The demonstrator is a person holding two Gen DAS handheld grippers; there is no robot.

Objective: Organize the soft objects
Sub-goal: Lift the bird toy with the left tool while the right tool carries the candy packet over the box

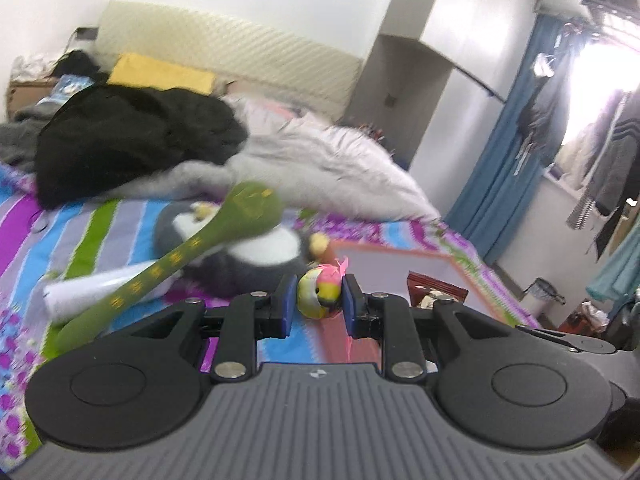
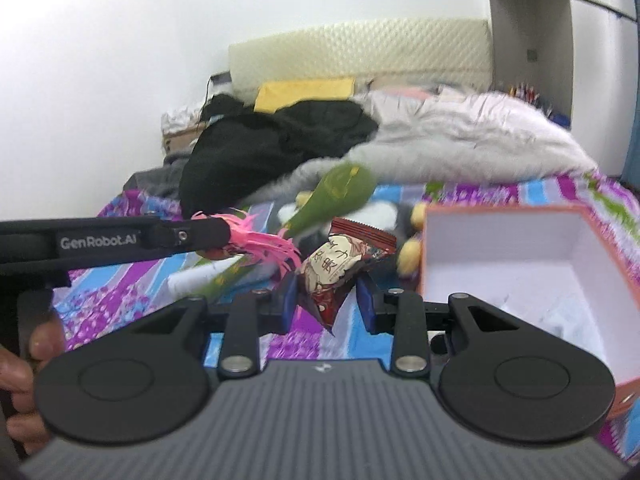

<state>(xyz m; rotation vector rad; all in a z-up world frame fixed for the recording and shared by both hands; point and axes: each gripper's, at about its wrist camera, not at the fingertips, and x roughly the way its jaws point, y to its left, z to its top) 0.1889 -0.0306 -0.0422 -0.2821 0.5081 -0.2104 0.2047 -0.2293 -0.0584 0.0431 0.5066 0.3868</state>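
Two grippers are at work over a bed [image 1: 132, 216] covered in a striped purple, blue and green sheet. In the left wrist view, the left gripper [image 1: 316, 300] is clamped on a small yellow-and-pink bird toy [image 1: 318, 290], its blue pads pressed against both sides of the toy. In the right wrist view, the right gripper [image 2: 330, 300] holds a red snack packet [image 2: 340, 268] printed with a cartoon face; the packet sits between the blue pads, tilted, with a lower corner hanging down. An orange-edged box [image 2: 552, 216] with a white inside stands open just right of this gripper, on the bed. The left gripper's arm reaches in from the left of that view, with pink feathery strands [image 2: 264, 242] at its tip. A long green plush [image 1: 192, 248] with yellow marks lies across a grey-and-white penguin plush [image 1: 256, 252]. Farther back lie a black garment [image 1: 132, 136], a grey fluffy blanket [image 1: 332, 160] and a yellow pillow [image 1: 160, 72].
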